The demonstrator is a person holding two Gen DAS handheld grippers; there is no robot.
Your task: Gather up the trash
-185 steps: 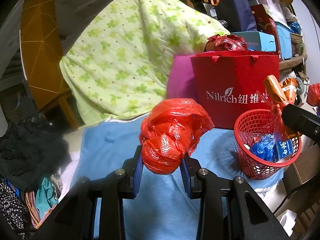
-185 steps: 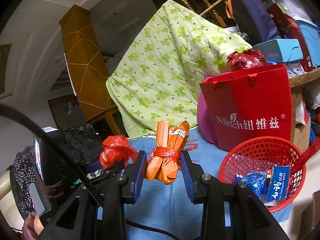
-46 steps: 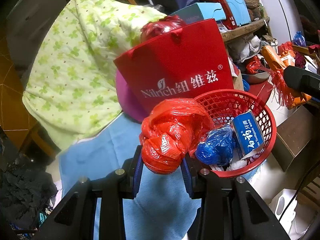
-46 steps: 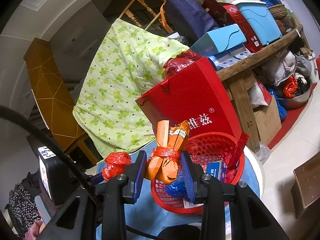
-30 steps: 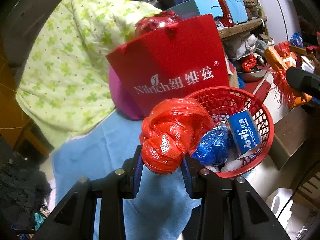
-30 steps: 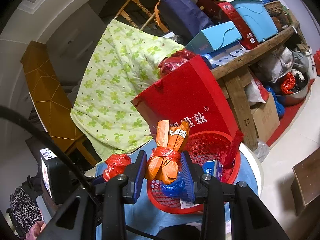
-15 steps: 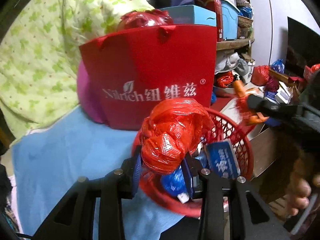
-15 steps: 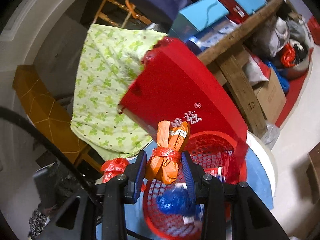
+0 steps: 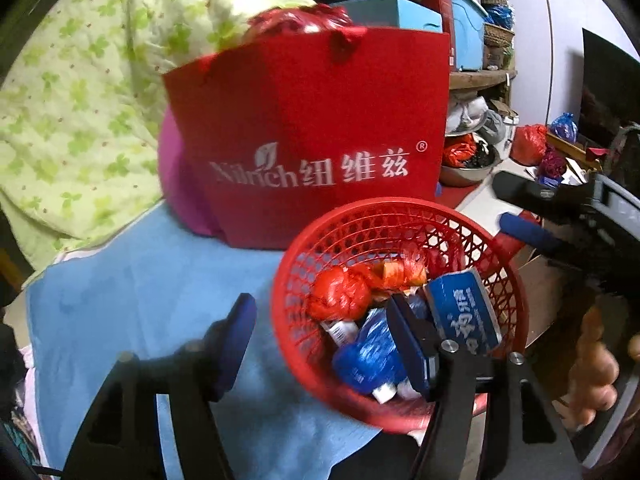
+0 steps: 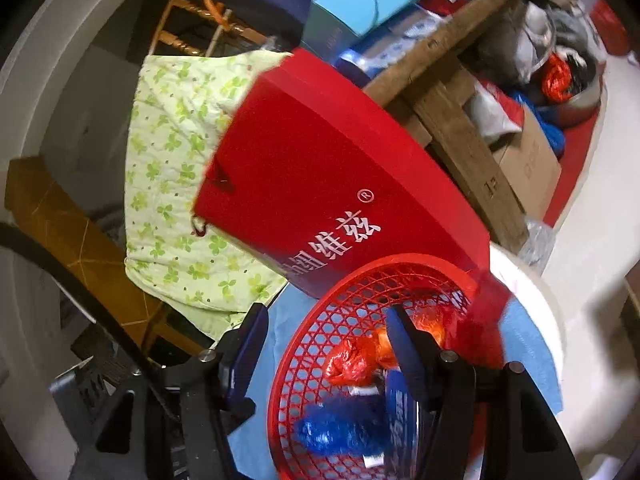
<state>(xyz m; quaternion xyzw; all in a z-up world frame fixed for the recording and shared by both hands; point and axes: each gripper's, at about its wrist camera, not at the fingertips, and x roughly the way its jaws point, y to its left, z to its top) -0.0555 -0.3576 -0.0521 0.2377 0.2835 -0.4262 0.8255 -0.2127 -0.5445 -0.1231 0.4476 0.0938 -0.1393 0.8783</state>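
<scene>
A red mesh basket [image 9: 400, 216] stands on a blue cloth [image 9: 140, 280]. In it lie a crumpled red plastic bag [image 9: 340, 294], an orange wrapper bundle [image 9: 402, 272], a blue box [image 9: 464, 316] and a blue plastic wad [image 9: 368, 356]. My left gripper [image 9: 324, 328] is open and empty over the basket's near rim. My right gripper [image 10: 324, 344] is open and empty above the basket [image 10: 320, 332]; the red bag [image 10: 352, 360] and orange bundle [image 10: 432, 328] lie below it.
A red Nilrich paper bag [image 9: 312, 132] stands just behind the basket, with a magenta bag [image 9: 176, 184] and a green flowered quilt [image 9: 80, 100] to its left. A wooden shelf [image 10: 452, 120] with boxes is at the back right. The right gripper's body [image 9: 568, 216] reaches in from the right.
Both grippers have opened. The red plastic bag has dropped from the left gripper and the orange bundle from the right gripper, and both now lie in the basket.
</scene>
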